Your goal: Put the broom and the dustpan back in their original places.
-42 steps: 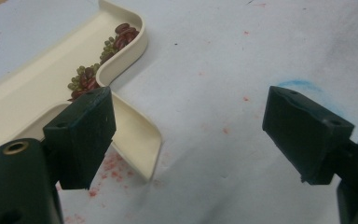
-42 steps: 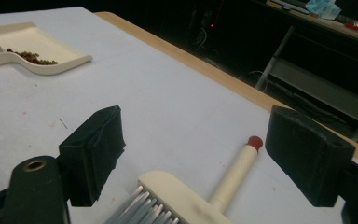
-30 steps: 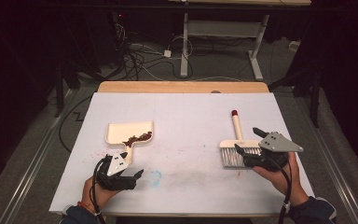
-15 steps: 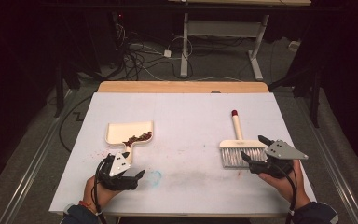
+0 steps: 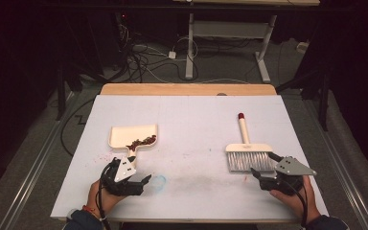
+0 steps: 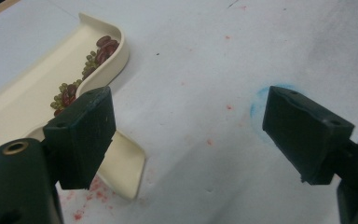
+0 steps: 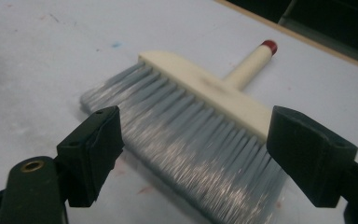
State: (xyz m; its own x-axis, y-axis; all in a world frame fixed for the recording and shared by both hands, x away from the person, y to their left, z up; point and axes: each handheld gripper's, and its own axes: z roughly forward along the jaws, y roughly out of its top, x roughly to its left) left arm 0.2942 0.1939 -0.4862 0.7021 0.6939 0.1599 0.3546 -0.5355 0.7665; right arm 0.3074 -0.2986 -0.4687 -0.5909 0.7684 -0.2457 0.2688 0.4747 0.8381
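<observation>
Dustpan [image 6: 37, 100] handle partly hidden behind the left gripper [image 6: 189, 128], jaws apart; brush [image 7: 200, 121] bristle tips blurred between the right gripper [image 7: 193, 156] jaws, also apart.

Cream dustpan [image 5: 133, 135] with red and green beans [image 6: 81, 74], cream red-tipped brush [image 5: 247, 148], grey bristles, possibly blue smudge [image 5: 159, 181] on white table [image 5: 191, 120]

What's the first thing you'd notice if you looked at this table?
Probably the brush with grey bristles and a red-tipped handle, lying flat on the white table at the right, just ahead of the open right gripper. Next, the cream dustpan at the left, with a little pile of red and green beans along one edge, near the open left gripper.
</observation>
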